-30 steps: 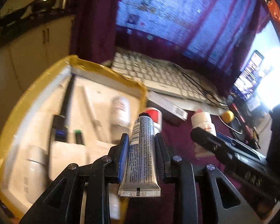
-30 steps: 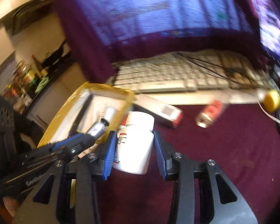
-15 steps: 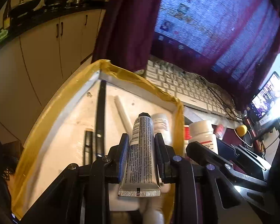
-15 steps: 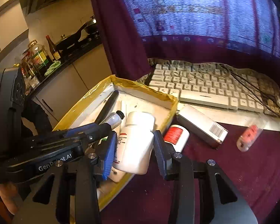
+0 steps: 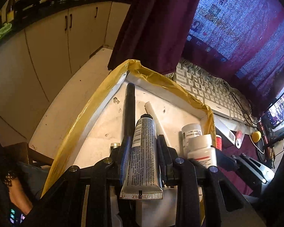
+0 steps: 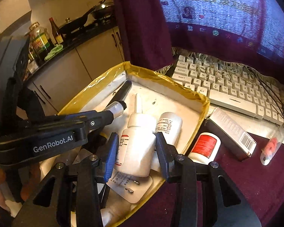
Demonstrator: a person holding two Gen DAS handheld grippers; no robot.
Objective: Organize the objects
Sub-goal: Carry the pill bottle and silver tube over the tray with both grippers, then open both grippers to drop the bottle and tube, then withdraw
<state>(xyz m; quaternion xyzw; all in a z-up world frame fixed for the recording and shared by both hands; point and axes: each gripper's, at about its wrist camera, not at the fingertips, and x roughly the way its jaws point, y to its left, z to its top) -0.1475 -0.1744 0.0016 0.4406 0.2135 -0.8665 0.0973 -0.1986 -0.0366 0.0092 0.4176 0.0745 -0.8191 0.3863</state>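
In my left gripper the jaws are clamped on a silver ointment tube with fine black print, black cap pointing away and crimped end toward the camera; it hangs over the yellow-taped tray. My right gripper has its jaws closed on a white pill bottle with a red-edged label, tilted, also over the tray and near its right-hand wall.

Inside the tray lie a black pen along the left wall, a white nozzle bottle, a white labelled bottle and a white plug adapter at the near edge. The tray floor is white and scuffed, with bare space toward its far corner.

Just outside the tray's right wall, on the maroon cloth covering the desk, stand a red-labelled bottle and a silver carton; a small red-and-clear tube lies further right. Beyond the tray sit a white keyboard and a cloth-draped monitor. Left of the tray are pale kitchen cabinets with pans on top
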